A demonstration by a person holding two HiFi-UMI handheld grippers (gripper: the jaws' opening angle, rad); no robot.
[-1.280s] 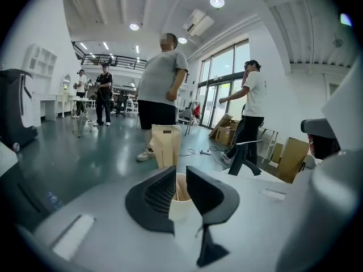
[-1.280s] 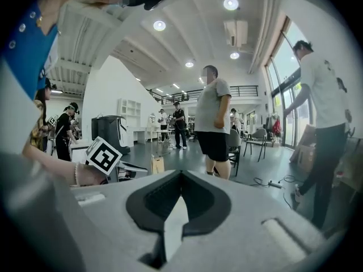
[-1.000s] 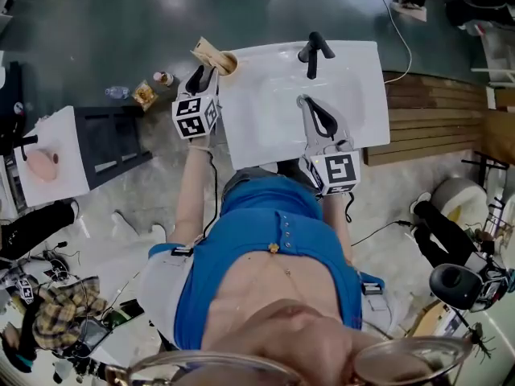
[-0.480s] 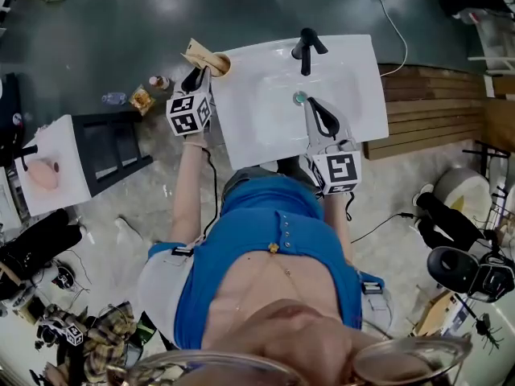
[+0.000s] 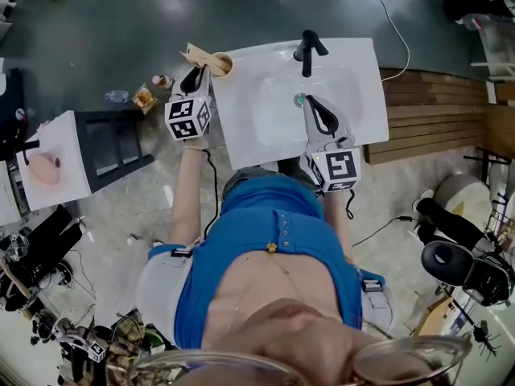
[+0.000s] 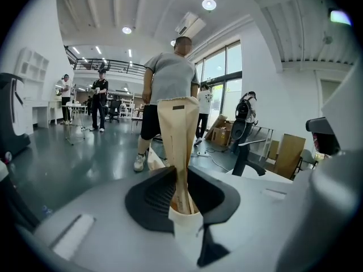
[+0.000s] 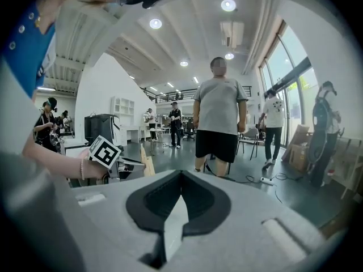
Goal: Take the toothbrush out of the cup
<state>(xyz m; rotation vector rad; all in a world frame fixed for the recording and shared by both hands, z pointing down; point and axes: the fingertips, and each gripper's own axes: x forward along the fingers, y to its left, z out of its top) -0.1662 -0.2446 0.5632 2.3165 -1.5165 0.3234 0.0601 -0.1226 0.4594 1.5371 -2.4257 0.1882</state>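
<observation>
Left gripper (image 5: 195, 77) just closed onto toothbrush (image 6: 178, 140), head view unclear

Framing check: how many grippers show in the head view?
2. The left gripper, jaws just closing on the beige toothbrush in the tan cup at the white sink's corner; the right gripper, shut, over that sink.

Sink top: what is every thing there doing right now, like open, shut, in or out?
Toothbrush: standing in the cup, pinched between the jaws.
Cup: upright on the sink corner.
Left hand-held gripper: jaws have just been closing, now shut on the toothbrush.
Right hand-held gripper: shut, empty, over the sink.
</observation>
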